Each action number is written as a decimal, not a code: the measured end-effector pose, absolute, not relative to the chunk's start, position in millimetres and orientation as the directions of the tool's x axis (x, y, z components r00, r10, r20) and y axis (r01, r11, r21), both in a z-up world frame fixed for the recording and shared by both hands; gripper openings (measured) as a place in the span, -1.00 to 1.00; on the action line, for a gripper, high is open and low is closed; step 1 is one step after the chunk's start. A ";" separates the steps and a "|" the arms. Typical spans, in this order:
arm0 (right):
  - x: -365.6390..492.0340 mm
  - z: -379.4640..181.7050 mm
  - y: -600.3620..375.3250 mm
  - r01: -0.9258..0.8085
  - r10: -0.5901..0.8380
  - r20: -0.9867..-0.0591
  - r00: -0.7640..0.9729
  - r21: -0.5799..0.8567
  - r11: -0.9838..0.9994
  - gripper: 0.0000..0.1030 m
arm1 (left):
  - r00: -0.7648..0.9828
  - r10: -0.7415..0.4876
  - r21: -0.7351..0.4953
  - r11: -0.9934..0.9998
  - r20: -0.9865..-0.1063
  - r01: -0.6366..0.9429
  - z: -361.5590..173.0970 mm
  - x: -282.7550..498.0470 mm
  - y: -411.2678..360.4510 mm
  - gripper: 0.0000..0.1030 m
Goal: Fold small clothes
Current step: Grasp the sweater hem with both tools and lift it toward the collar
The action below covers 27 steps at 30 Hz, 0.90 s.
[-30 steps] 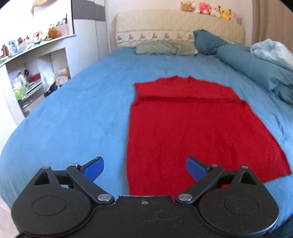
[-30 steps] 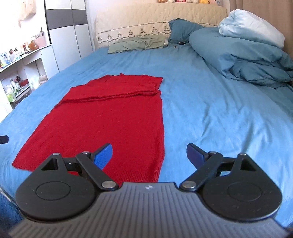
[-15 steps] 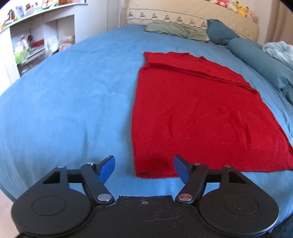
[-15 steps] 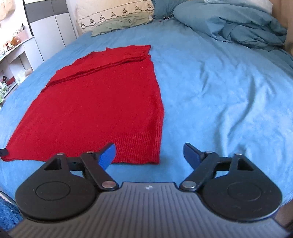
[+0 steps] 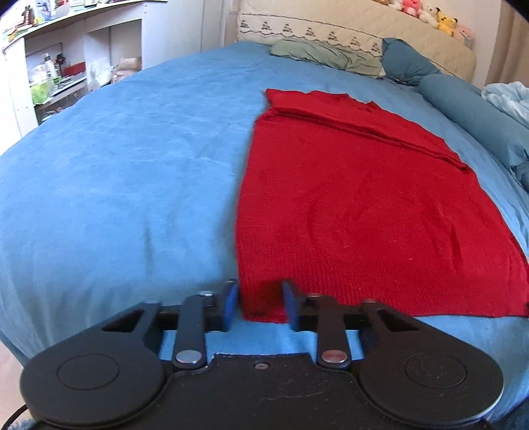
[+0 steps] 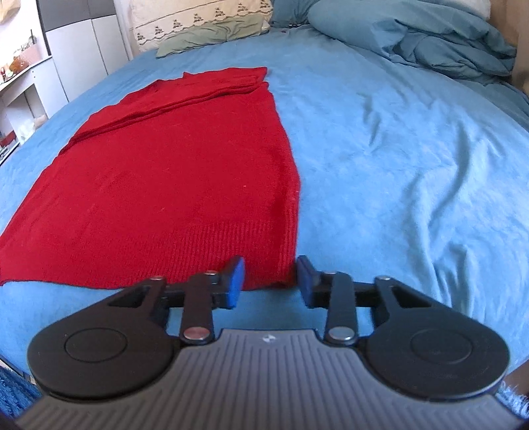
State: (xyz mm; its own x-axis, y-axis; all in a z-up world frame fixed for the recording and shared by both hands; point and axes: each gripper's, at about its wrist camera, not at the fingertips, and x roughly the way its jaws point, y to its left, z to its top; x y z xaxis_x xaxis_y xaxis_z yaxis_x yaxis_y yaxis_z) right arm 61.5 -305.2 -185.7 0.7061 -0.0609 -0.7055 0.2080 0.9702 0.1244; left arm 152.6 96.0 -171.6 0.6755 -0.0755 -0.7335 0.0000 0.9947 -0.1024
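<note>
- shelves point(image 5: 59, 76) with bottles and boxes stand past the bed's left edge in the left wrist view.
- blue bedsheet point(image 5: 115, 185) covers the bed; a red knit garment point(image 5: 357, 205) lies flat on it, its far end folded over into a band, its ribbed hem nearest the cameras.
- left tongs point(image 5: 259, 306) sit at the hem's left corner, blue pads spread on either side of that corner, the fabric between them but not pinched.
- right tongs point(image 6: 269, 281) sit at the hem's right corner point(image 6: 274, 268), pads likewise spread with the corner between them, not closed on it.
- green pillow point(image 6: 211, 34) and a beige headboard point(image 5: 357, 29) lie at the bed's far end.
- bunched blue duvet point(image 6: 439, 39) is piled along the bed's right side, well apart from the garment.
</note>
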 end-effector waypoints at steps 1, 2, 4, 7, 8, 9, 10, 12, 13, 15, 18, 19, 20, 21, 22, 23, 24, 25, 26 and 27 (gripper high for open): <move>62.5 -186.7 -303.8 0.207 -0.063 -0.705 0.707 0.120 0.971 -0.27 | 0.673 -0.077 -0.102 0.995 -0.736 0.002 -171.4 154.0 94.8 -0.84; 63.1 -187.5 -303.1 0.209 -0.066 -0.703 0.708 0.119 0.971 -0.45 | 0.672 -0.079 -0.104 0.995 -0.736 0.003 -170.5 154.3 94.8 -0.88; 63.7 -187.8 -302.8 0.221 -0.070 -0.699 0.712 0.128 0.967 -0.55 | 0.669 -0.076 -0.108 0.994 -0.739 -0.006 -166.8 155.2 95.1 -0.88; 62.1 -182.5 -305.0 0.246 -0.075 -0.688 0.722 0.153 0.957 -0.56 | 0.681 -0.066 -0.106 0.994 -0.729 -0.016 -153.3 154.1 97.4 -0.90; 61.2 -178.5 -306.1 0.248 -0.075 -0.680 0.729 0.161 0.955 -0.57 | 0.692 -0.064 -0.104 0.994 -0.719 -0.016 -146.1 153.1 98.2 -0.91; 60.6 -173.3 -308.7 0.248 -0.069 -0.672 0.737 0.175 0.953 -0.57 | 0.703 -0.064 -0.104 0.994 -0.709 -0.014 -137.8 152.4 99.2 -0.91; 60.2 -166.0 -312.5 0.247 -0.057 -0.662 0.747 0.198 0.949 -0.57 | 0.716 -0.071 -0.112 0.994 -0.694 -0.010 -127.2 152.4 100.4 -0.91; 61.2 -149.8 -317.5 0.242 -0.032 -0.641 0.767 0.242 0.940 -0.57 | 0.750 -0.090 -0.132 0.991 -0.656 0.004 -106.7 153.5 101.5 -0.91; 63.2 -139.0 -320.9 0.232 -0.017 -0.623 0.782 0.265 0.936 -0.58 | 0.768 -0.097 -0.133 0.991 -0.633 0.016 -94.8 155.8 100.6 -0.91; 70.9 -117.6 -325.9 0.212 0.012 -0.591 0.806 0.308 0.928 -0.58 | 0.798 -0.101 -0.121 0.992 -0.594 0.035 -71.0 165.6 97.1 -0.91; 95.7 -82.2 -337.6 0.164 0.068 -0.528 0.846 0.380 0.911 -0.58 | 0.826 -0.112 -0.125 0.991 -0.552 0.050 -35.9 199.4 91.9 -0.91; 108.2 -69.4 -341.7 0.149 0.087 -0.509 0.857 0.405 0.902 -0.58 | 0.833 -0.114 -0.129 0.990 -0.542 0.051 -26.5 214.5 90.0 -0.91; 121.9 -57.9 -345.8 0.136 0.105 -0.492 0.864 0.430 0.892 -0.58 | 0.839 -0.110 -0.129 0.991 -0.532 0.048 -17.0 232.6 87.5 -0.91; 138.6 -45.6 -350.0 0.126 0.119 -0.474 0.872 0.454 0.882 -0.58 | 0.847 -0.103 -0.125 0.991 -0.521 0.044 -6.9 253.9 84.0 -0.91; 160.1 -32.1 -354.8 0.116 0.133 -0.460 0.878 0.474 0.873 -0.58 | 0.853 -0.097 -0.123 0.992 -0.512 0.040 2.5 276.9 80.7 -0.91; 178.6 -21.2 -358.9 0.110 0.141 -0.449 0.882 0.487 0.867 -0.58 | 0.858 -0.090 -0.120 0.992 -0.506 0.033 10.9 300.5 76.2 -0.91; 201.9 -9.8 -363.4 0.104 0.145 -0.436 0.888 0.497 0.861 -0.58 | 0.862 -0.079 -0.116 0.993 -0.501 0.024 18.1 323.0 72.2 -0.91; 230.5 1.2 -367.8 0.105 0.140 -0.431 0.891 0.497 0.862 -0.58 | 0.862 -0.064 -0.107 0.994 -0.503 0.012 24.5 353.3 65.5 -0.91; 255.1 8.4 -370.7 0.115 0.127 -0.433 0.893 0.490 0.864 -0.58 | 0.859 -0.049 -0.104 0.995 -0.510 -0.005 27.2 379.5 60.5 -0.91; 287.0 13.3 -374.7 0.128 0.116 -0.445 0.888 0.481 0.867 -0.58 | 0.855 -0.039 -0.113 0.993 -0.518 -0.023 27.7 406.7 56.0 -0.91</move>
